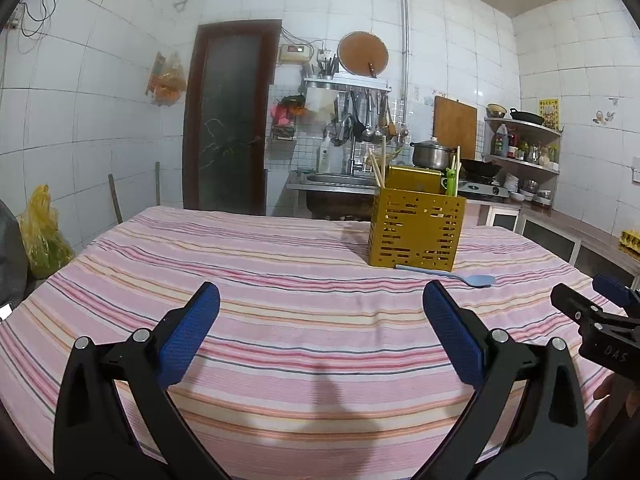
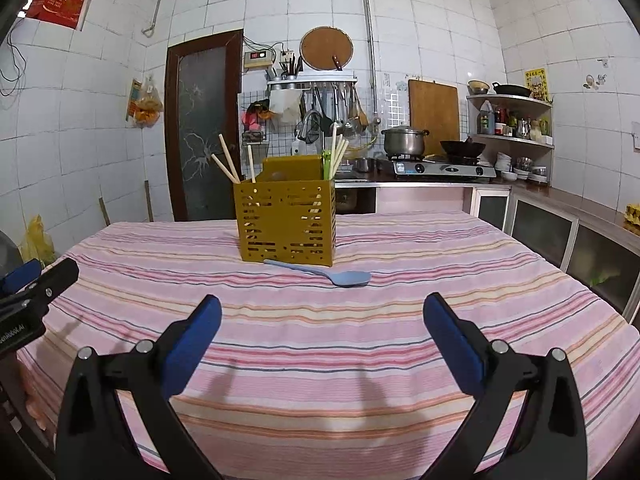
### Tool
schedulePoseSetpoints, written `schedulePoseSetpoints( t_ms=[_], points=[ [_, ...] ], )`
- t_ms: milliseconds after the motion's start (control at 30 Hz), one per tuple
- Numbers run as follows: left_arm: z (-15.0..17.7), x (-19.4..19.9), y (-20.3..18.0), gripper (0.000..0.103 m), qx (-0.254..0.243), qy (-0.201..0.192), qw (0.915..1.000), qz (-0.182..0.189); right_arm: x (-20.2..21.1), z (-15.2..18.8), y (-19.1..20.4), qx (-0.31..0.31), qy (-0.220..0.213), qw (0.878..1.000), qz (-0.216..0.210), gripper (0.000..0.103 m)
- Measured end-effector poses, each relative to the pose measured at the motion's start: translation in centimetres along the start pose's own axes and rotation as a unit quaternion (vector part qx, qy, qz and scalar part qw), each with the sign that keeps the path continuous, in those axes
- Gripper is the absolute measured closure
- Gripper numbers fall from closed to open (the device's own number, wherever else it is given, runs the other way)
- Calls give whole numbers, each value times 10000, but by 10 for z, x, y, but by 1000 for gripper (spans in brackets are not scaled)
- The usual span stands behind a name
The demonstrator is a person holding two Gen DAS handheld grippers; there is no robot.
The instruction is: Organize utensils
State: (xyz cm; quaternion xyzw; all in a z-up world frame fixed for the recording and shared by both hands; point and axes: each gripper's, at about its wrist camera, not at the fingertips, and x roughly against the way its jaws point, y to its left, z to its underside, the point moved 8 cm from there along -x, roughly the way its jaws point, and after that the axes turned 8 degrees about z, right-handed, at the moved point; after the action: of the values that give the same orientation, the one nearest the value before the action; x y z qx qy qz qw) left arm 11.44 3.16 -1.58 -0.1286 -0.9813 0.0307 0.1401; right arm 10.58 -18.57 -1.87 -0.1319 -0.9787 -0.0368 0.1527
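Note:
A gold perforated utensil holder (image 1: 416,232) (image 2: 286,226) stands upright on the striped tablecloth, with wooden chopsticks (image 2: 228,164) and a green utensil (image 1: 451,178) sticking out of it. A light blue spoon (image 1: 452,276) (image 2: 320,274) lies flat on the cloth, just in front of the holder, bowl to the right. My left gripper (image 1: 320,296) is open and empty, well short of the holder and left of it. My right gripper (image 2: 322,308) is open and empty, pointing at the spoon from a short distance.
The table (image 2: 520,280) has a pink striped cloth. Behind it are a sink counter (image 1: 332,182), a gas stove (image 2: 440,168) with a pot and a wok, corner shelves (image 2: 516,140) and a dark door (image 2: 204,128). A yellow bag (image 1: 40,232) sits left of the table.

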Motion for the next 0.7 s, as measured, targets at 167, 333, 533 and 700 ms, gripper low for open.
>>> schedulePoseSetpoints(
  t_ms=[167, 333, 533, 700],
  points=[
    [1, 1, -3, 5, -103, 4, 9999, 6, 0, 3, -3, -54, -4, 10000, 6, 4],
    [1, -1, -2, 5, -75, 72, 9999, 10, -3, 3, -3, -42, 76, 10000, 9, 4],
    [2, 0, 0, 5, -72, 88, 9999, -35, 0, 1, -5, -58, -11, 10000, 79, 4],
    [1, 2, -2, 5, -115, 54, 9999, -85, 2, 1, -6, -51, -68, 9999, 150, 4]
  ],
)
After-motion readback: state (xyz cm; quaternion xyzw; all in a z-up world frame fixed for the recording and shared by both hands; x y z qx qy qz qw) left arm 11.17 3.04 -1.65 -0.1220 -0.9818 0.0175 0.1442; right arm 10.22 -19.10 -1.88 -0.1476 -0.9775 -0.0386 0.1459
